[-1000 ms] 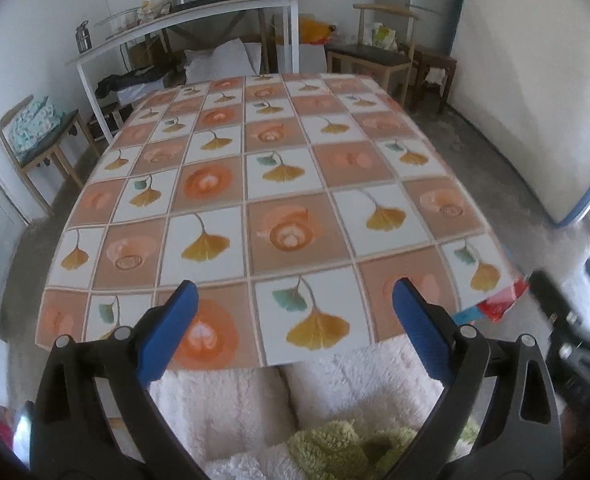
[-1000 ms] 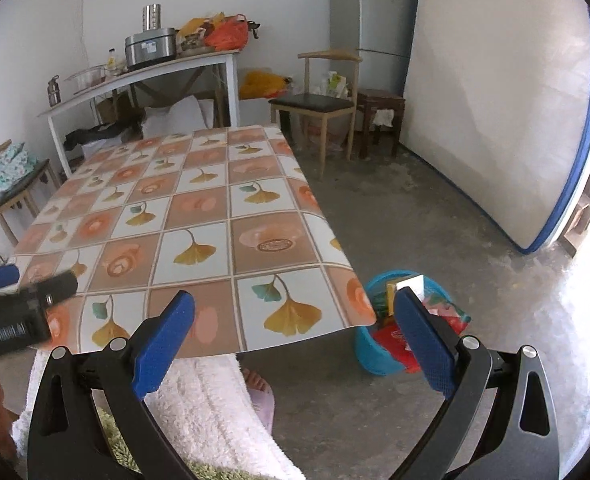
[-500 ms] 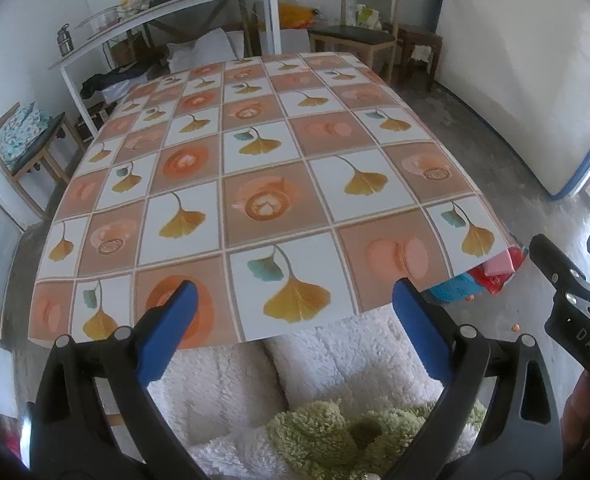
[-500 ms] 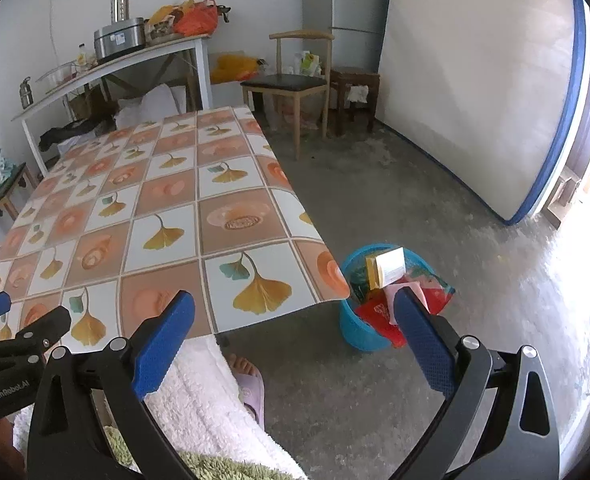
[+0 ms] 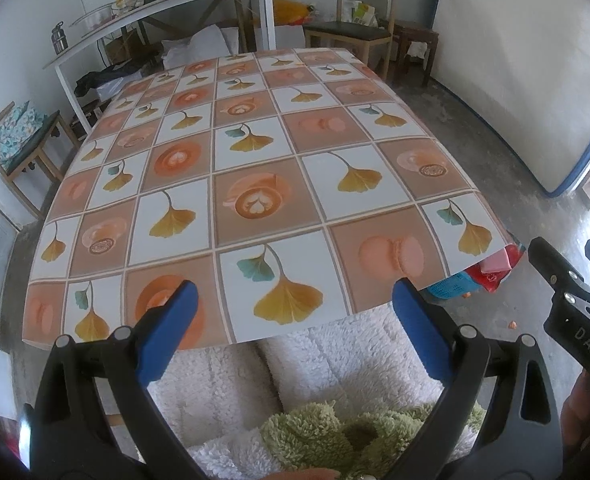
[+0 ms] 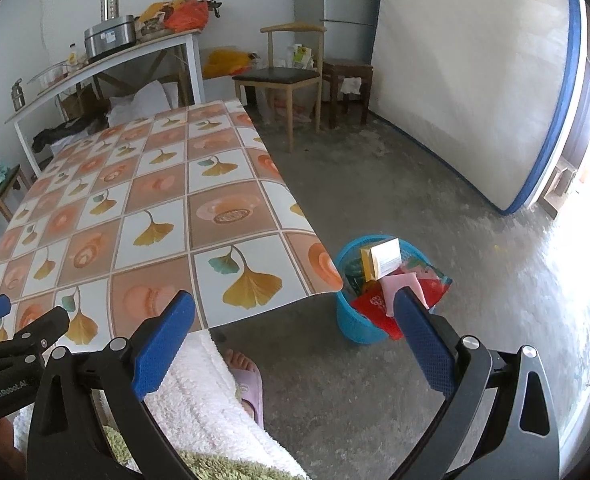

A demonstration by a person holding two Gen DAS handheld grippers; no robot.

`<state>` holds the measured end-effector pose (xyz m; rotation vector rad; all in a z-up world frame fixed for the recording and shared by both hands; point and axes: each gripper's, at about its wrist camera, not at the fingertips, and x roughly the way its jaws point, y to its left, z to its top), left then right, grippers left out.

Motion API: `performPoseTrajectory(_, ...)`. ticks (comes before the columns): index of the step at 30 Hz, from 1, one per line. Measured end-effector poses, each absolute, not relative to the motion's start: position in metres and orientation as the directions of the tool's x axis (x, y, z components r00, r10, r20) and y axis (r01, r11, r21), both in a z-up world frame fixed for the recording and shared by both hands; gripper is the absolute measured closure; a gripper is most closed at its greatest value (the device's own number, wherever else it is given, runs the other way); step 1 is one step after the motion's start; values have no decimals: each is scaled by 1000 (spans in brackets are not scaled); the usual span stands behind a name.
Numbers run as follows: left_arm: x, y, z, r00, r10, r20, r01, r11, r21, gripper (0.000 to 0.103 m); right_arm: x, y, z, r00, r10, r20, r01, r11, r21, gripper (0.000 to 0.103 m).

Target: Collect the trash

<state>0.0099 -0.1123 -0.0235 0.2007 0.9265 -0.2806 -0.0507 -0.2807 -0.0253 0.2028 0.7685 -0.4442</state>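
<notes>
Nearest the lenses, left tool (image 5: 293, 322) and right tool (image 6: 295, 332) both spread wide with nothing between the blue pads, held low over a lap in white fleece, probably resting with no pickup in hand. Just beyond, the table (image 6: 143, 216) under a ginkgo-print cloth, bare of any litter in both views, so likely little left to gather there. Past its right corner, on the floor, a blue bin (image 6: 355, 326) stuffed with trash (image 6: 381, 258): a yellow-and-white carton lying tilted on top, long axis roughly level and pointing away from the table, plus red and pink wrappers spilling over the rim toward the right tool. 1 small orange scrap (image 5: 512, 324) on the concrete beside the bin, possibly still to collect.
</notes>
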Motion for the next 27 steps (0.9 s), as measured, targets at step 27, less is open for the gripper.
performPoseTrajectory(27, 9, -108, -18, 593, -133, -794, 289, 956, 56, 9, -56, -279, -26, 631, -314, -709, 461, 887, 17, 6)
